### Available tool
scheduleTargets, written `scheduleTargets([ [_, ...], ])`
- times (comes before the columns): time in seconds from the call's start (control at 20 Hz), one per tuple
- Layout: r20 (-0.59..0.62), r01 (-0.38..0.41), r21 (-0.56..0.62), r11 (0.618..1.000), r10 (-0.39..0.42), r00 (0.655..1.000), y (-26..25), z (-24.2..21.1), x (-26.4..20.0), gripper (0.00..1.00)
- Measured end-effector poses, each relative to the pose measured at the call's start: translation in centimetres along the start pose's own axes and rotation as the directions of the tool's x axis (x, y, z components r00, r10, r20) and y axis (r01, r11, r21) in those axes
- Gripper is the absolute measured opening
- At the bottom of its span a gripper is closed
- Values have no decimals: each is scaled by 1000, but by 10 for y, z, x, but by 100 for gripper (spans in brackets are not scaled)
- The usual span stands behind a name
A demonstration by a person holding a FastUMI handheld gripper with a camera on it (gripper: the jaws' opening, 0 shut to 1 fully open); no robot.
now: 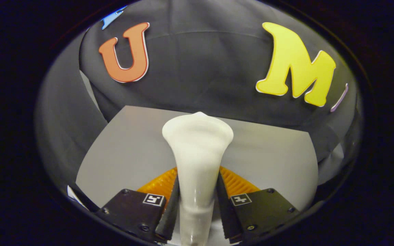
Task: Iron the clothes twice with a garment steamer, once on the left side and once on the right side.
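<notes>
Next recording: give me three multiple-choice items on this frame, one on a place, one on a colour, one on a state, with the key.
1. Where is the garment steamer?
A. Between the tool's fingers
B. Lying on the surface far beyond them
C. Hanging on the wall

2. What colour is the steamer?
A. Red
B. White
C. Green

3. What state is the tool in?
A. Wide open
B. Shut on nothing
C. Shut on the steamer

Key: 1 A, its neck runs up between both fingers; 2 B, neck and flared head are white; 3 C, both fingers press its neck above the grey surface.
</notes>
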State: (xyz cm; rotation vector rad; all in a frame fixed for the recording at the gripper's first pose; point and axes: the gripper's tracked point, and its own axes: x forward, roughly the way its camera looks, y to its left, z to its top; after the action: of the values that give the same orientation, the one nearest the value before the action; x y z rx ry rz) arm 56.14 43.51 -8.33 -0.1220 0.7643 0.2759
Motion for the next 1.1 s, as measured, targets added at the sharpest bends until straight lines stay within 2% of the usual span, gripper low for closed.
scheduleTargets([
  [0.2, 25, -91, 49, 995, 90, 996, 0, 1, -4, 50],
  [0.3, 56, -82, 53, 995, 79, 995, -11, 0, -16, 47],
  [0.45, 121, -108, 54, 993, 101, 988, -14, -12, -38, 47],
  [0.6, 222, -127, 44, 991, 115, 968, -21, -20, -74, 47],
  [0.75, 331, -154, 34, 987, 135, 934, -23, -26, -127, 47],
  [1.1, 531, -222, -13, 975, 195, 824, -30, -55, -279, 47],
])
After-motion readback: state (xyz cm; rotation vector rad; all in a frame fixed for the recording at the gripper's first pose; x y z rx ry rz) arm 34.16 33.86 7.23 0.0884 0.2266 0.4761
